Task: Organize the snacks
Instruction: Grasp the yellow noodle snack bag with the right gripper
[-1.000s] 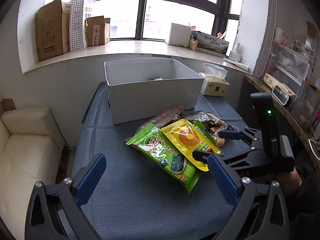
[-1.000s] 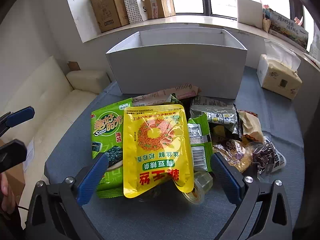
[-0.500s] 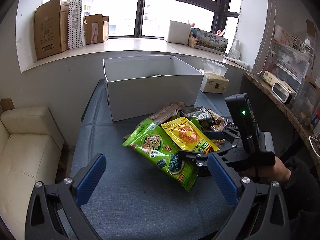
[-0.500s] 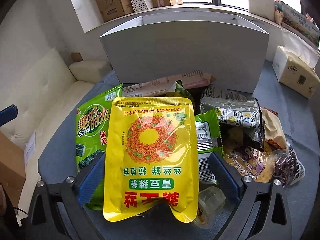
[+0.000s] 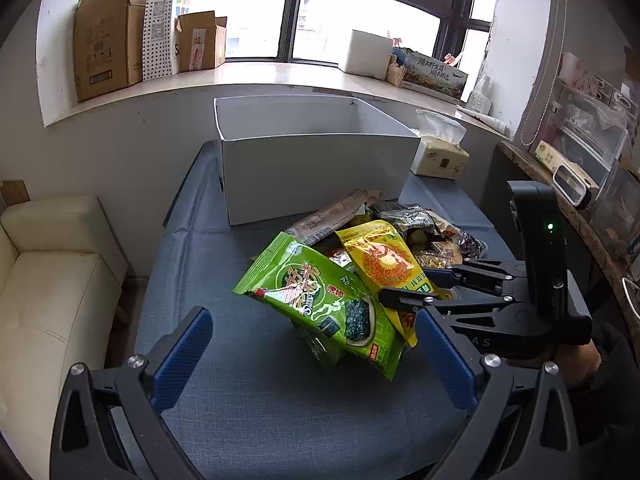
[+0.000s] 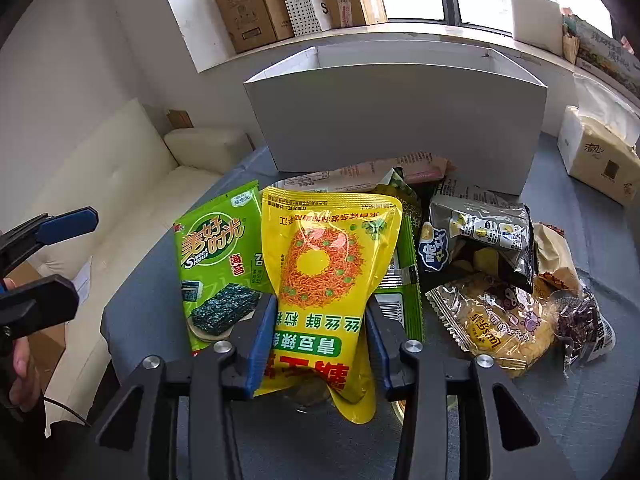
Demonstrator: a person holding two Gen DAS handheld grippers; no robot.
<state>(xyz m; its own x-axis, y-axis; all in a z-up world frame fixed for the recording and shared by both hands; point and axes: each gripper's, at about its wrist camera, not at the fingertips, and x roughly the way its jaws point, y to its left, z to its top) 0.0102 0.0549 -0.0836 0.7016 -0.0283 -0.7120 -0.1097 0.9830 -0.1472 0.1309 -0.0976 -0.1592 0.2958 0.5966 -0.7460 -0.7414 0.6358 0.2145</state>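
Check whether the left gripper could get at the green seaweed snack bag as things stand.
Probably yes. The left gripper is open, with bare blue cloth between it and the green seaweed snack bag. However, the yellow snack pouch, on which the right gripper has just been closing, overlaps the bag's right edge.

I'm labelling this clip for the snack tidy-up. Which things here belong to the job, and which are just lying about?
Job: yellow snack pouch, pinched in the right gripper, whose jaws have just been closing; green seaweed bag; the other packets; white box.

Lying about: tissue pack, sill cartons, sofa.
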